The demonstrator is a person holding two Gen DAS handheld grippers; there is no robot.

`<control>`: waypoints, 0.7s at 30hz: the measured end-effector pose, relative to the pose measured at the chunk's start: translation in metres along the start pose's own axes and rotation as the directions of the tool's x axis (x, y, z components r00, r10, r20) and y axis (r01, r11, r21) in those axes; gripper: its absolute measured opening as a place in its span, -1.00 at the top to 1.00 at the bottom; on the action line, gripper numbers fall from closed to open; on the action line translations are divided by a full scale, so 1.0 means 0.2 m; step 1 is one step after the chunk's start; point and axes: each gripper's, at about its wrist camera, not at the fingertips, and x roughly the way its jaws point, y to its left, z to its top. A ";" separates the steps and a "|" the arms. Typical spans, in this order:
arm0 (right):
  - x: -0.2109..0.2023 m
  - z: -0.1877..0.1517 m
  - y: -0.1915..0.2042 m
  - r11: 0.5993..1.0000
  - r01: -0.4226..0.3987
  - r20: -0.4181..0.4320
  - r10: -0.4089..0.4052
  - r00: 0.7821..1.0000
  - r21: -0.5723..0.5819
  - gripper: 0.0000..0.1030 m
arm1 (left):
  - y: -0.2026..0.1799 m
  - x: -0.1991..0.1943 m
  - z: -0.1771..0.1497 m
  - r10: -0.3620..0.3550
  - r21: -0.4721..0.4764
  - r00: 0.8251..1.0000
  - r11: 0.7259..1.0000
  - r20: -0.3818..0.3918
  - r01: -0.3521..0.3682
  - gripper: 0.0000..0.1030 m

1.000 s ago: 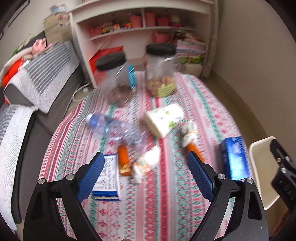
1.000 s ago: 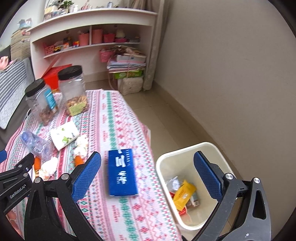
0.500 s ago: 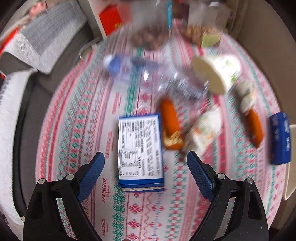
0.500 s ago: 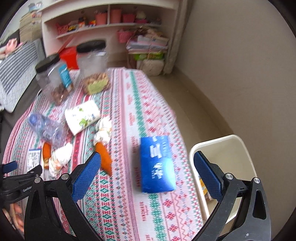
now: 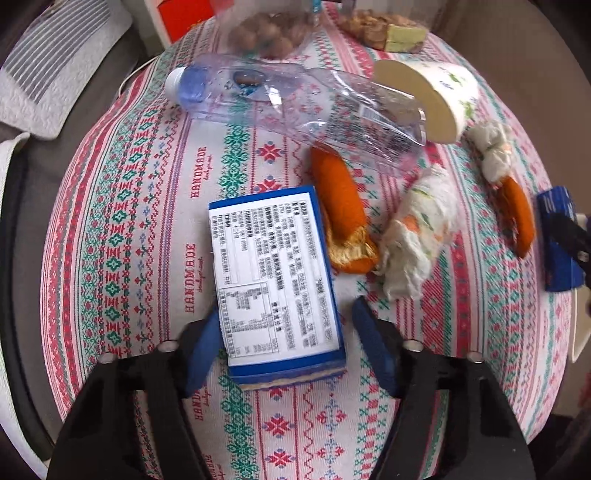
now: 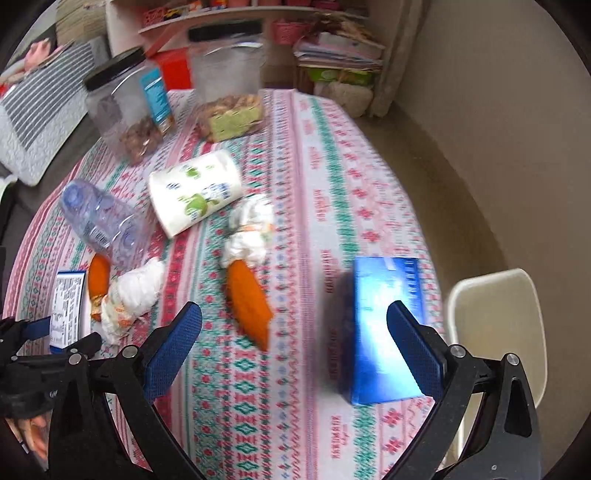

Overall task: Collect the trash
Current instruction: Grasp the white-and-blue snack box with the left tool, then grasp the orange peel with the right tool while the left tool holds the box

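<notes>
My left gripper (image 5: pixel 286 341) is open, its blue pads either side of the near end of a blue and white carton (image 5: pixel 275 280) lying flat on the patterned tablecloth (image 5: pixel 122 229); the left pad touches it. Beside the carton lie an orange peel (image 5: pixel 341 206), a crumpled tissue (image 5: pixel 417 236), a crushed clear bottle (image 5: pixel 295 99), a tipped paper cup (image 5: pixel 439 96), another tissue (image 5: pixel 491 151) and a second peel (image 5: pixel 517 214). My right gripper (image 6: pixel 295 343) is open and empty above the table, with a blue box (image 6: pixel 384 325) by its right pad. A white bin (image 6: pixel 502 332) stands right of the table.
Two black-lidded clear jars (image 6: pixel 125 107) with snacks stand at the table's far end. A sofa with striped cushions (image 5: pixel 55 66) lies left of the table. White shelves (image 6: pixel 229 14) and a beige wall (image 6: pixel 498 110) lie beyond.
My left gripper has come down and forward and narrowed until its pads flank the blue and white carton. My right gripper has swung left from the bin toward the table.
</notes>
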 end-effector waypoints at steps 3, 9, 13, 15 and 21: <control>0.04 0.00 0.06 0.999 -0.003 -0.008 0.002 1.000 -0.044 -0.86 | 0.02 -0.02 -0.02 -0.041 -0.010 0.999 0.999 0.000 0.041 -0.13; 0.15 0.04 0.09 0.999 -0.021 -0.053 0.019 0.998 -0.035 -0.69 | 0.14 -0.15 -0.07 -0.086 -0.052 0.995 0.995 0.052 0.088 -0.13; 0.20 0.06 0.08 0.999 -0.039 -0.077 0.039 0.996 -0.005 -0.54 | 0.18 -0.26 -0.07 -0.103 -0.073 0.989 0.991 0.106 0.111 -0.13; 0.23 0.06 0.08 0.998 -0.055 -0.100 0.056 0.993 0.009 -0.42 | 0.18 -0.30 -0.07 -0.103 -0.081 0.986 0.990 0.128 0.114 -0.13; 0.24 0.07 0.10 0.995 -0.098 -0.122 0.098 0.988 0.007 0.58 | 0.16 -0.35 -0.07 -0.098 -0.102 0.983 0.988 0.156 0.115 -0.13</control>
